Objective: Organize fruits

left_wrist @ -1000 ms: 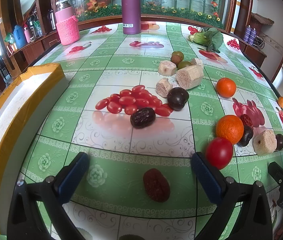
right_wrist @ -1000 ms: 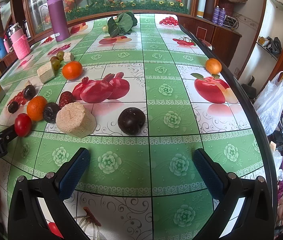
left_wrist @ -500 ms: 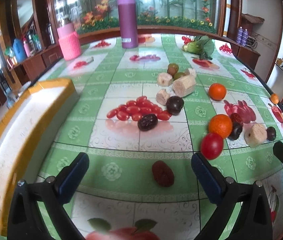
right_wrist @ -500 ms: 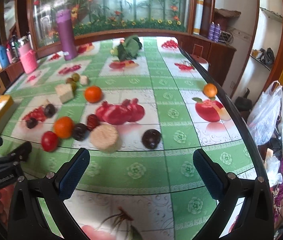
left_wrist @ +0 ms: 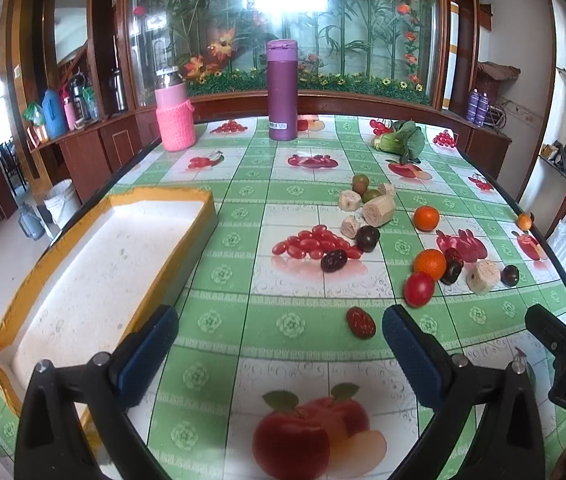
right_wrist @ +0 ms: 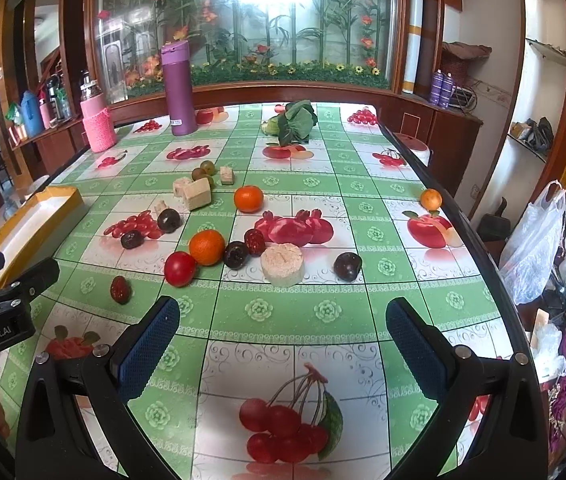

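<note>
We see the fruits scattered mid-table: a red tomato [left_wrist: 419, 289] touching an orange [left_wrist: 430, 264], a red date [left_wrist: 361, 322] nearer us. Only the left view shows the whole yellow-rimmed foam tray [left_wrist: 163, 194]. Our left gripper [left_wrist: 279, 344] and right gripper [right_wrist: 283, 336] both gape wide, empty.

Far across the table [left_wrist: 243, 332]: purple flask [left_wrist: 281, 90] upright, pink bottle [left_wrist: 174, 114] to its left, leafy greens [right_wrist: 293, 122] to its right. Beyond, glass panel [right_wrist: 243, 24] with flowers. At right, plastic bag [right_wrist: 535, 248] hanging.
</note>
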{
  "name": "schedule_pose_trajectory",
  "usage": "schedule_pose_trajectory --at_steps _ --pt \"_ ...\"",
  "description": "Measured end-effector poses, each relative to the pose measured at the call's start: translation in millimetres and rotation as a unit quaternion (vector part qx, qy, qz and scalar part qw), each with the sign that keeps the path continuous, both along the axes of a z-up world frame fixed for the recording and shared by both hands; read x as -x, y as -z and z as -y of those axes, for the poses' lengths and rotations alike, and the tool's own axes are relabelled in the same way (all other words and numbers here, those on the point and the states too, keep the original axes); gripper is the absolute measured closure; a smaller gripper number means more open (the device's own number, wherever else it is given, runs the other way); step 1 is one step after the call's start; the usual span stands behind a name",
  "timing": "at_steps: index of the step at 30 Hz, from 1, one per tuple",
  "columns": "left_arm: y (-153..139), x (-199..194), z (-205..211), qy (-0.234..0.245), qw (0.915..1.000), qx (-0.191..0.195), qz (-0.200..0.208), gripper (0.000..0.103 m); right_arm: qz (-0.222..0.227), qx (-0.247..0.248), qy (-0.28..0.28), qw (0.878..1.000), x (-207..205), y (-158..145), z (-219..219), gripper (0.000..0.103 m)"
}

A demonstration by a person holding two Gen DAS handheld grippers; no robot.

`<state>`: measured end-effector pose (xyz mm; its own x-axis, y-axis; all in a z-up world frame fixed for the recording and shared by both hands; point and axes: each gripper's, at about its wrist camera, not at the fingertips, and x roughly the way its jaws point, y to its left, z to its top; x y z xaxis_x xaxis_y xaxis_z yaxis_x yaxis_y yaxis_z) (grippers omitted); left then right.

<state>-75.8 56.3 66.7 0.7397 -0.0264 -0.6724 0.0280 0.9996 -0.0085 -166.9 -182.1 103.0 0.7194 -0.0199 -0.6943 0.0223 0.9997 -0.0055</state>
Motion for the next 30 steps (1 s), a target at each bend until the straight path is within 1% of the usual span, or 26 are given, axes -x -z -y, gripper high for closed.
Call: schedule_pose_trajectory --at_steps 2,5,9,14,30 --pt "1.6 2.7 -4.3 -0.002 0.9999 0.012 -0.005 0.0 0.004 0.007 0.0 1.0 3.9 -1.9 -3.3 0.0" --pt "2.9 8.2 -5.4 -0.006 0.9998 0.019 -0.004 0.0 0.015 0.019 -0.004 1.0 10.2 -5.2 -7.4 0.0" --pt "1.1 15.4 0.2 -0.002 0.9999 0.008 0.01 0.0 0.024 0.02 -0.012 0.999 15.2 -9.6 -11.8 0.0" --pt "-4.4 21.1 3.2 0.002 0.9997 0.005 0.025 0.0 0.031 0.018 -0.014 0.999 19.0 -12.0 -12.8 0.0" --pt "-9.7 27.9 4.9 0.007 0.9994 0.008 0.032 0.0 0.043 0.011 -0.011 0.999 29.4 -17.5 -9.8 0.0"
